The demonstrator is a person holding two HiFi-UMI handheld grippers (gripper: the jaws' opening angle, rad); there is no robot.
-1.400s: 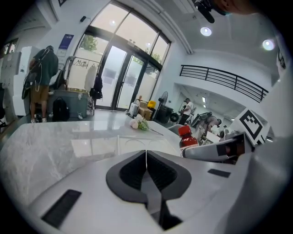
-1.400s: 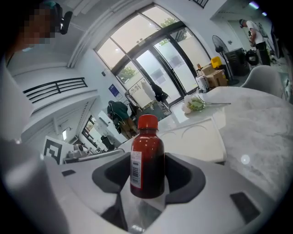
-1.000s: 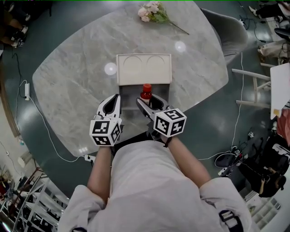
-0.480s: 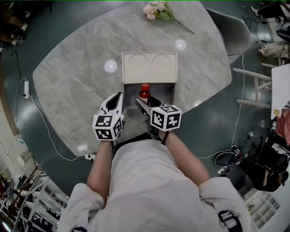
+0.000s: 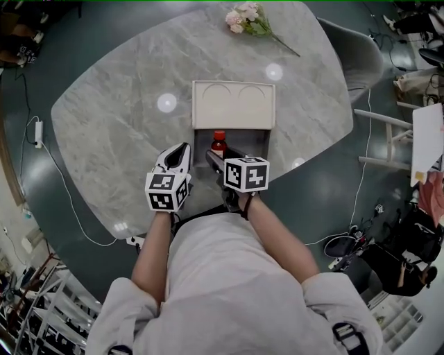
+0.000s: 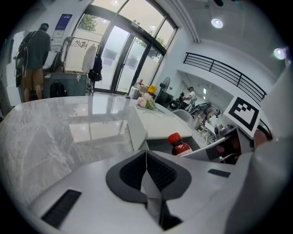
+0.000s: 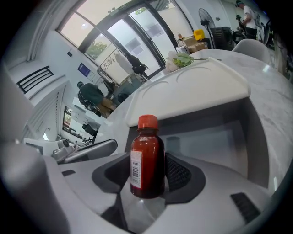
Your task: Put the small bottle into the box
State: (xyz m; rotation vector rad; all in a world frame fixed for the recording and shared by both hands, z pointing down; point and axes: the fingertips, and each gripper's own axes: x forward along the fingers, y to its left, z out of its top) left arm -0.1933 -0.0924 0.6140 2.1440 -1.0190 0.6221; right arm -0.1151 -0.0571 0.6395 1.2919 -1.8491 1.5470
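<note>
A small bottle (image 5: 218,142) of dark red liquid with a red cap stands upright between the jaws of my right gripper (image 5: 216,157), which is shut on it. In the right gripper view the bottle (image 7: 146,160) hangs in front of the grey box (image 7: 249,137), whose cream lid (image 7: 192,89) lies open behind it. From the head view the bottle is over the left part of the grey box (image 5: 250,142), below the lid (image 5: 234,104). My left gripper (image 5: 182,150) is shut and empty, just left of the box. Its own view shows its pads (image 6: 158,171) pressed together.
The box sits near the front edge of a grey marble table (image 5: 111,125). A bunch of pink flowers (image 5: 246,17) lies at the far edge. A grey chair (image 5: 354,48) stands at the right, and a cable (image 5: 62,187) runs over the floor at the left.
My right gripper has shifted a little left with the bottle, toward the left part of the box. The left gripper has barely moved.
</note>
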